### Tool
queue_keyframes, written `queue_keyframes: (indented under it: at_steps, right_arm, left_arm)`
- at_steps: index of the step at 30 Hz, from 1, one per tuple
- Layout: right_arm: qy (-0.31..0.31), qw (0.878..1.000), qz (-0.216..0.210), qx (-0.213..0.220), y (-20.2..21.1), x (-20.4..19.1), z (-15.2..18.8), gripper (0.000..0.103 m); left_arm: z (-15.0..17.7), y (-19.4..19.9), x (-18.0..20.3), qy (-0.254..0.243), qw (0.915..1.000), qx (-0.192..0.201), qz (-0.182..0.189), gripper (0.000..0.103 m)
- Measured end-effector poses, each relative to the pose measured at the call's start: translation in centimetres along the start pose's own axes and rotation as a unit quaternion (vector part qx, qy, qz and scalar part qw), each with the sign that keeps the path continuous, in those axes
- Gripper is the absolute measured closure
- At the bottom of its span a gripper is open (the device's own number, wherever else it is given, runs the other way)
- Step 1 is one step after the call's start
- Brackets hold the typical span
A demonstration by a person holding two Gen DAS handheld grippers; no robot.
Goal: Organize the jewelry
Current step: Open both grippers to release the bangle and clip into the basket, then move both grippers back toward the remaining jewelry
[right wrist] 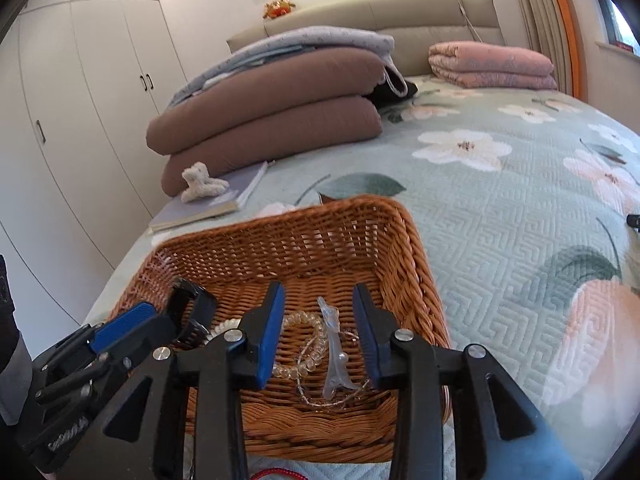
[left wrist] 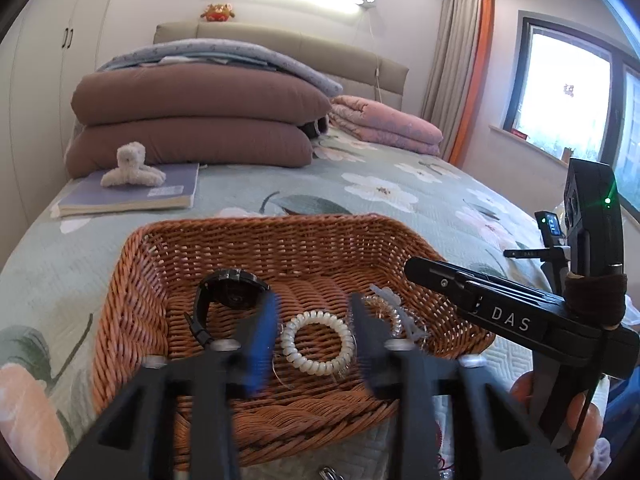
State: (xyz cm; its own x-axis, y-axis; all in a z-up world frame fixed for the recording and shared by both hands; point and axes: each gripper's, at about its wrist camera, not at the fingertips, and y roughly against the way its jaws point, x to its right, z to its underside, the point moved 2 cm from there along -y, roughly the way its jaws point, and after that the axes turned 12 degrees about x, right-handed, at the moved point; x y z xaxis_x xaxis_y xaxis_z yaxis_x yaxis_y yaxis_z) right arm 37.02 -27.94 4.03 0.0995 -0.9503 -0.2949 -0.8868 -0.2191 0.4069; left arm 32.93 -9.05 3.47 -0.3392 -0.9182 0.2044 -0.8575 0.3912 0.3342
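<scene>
A brown wicker basket sits on the bed; it also shows in the right wrist view. In it lie a black watch, a pearly coil hair tie, a clear hair clip and a clear bead bracelet. My left gripper is open and empty above the coil hair tie. My right gripper is open and empty above the clip and bracelet. The right gripper's body shows in the left wrist view.
A fluffy white claw clip rests on a purple notebook at the far left. Folded brown quilts and a pink quilt lie at the headboard. Red beads and a small metal piece lie in front of the basket.
</scene>
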Motion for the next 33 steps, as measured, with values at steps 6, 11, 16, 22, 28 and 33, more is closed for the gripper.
queue_keyframes:
  at_steps: [6, 11, 16, 22, 28, 33]
  right_arm:
    - [0.002, 1.000, -0.004, 0.031, 1.2, -0.2, -0.6, 0.065]
    - [0.022, 0.997, 0.004, 0.078, 3.6, -0.7, -0.9, 0.065]
    - [0.034, 0.990, -0.011, 0.133, 8.5, -2.1, -1.2, 0.033]
    - [0.047, 0.987, -0.018, 0.151, 14.9, -3.8, 0.8, 0.017]
    - [0.088, 0.989, 0.005, 0.121, 18.6, -4.9, 6.0, 0.017]
    - [0.102, 0.990, 0.012, 0.095, 19.8, -4.9, 9.0, 0.017]
  left_arm:
    - [-0.9, 1.9, 0.3, 0.003, 0.9992, 0.039, 0.010, 0.031]
    - [-1.9, 4.4, 0.1, 0.007, 0.9969, 0.078, 0.011, 0.027]
    - [-3.5, 10.8, -0.9, 0.047, 0.9878, 0.146, 0.027, 0.017]
    - [-1.2, 18.8, -2.6, 0.034, 0.9839, 0.172, -0.037, 0.006]
    - [3.6, 23.5, -4.7, 0.037, 0.9819, 0.150, -0.110, 0.006]
    - [6.9, 24.7, -5.5, 0.046, 0.9847, 0.116, -0.122, 0.006]
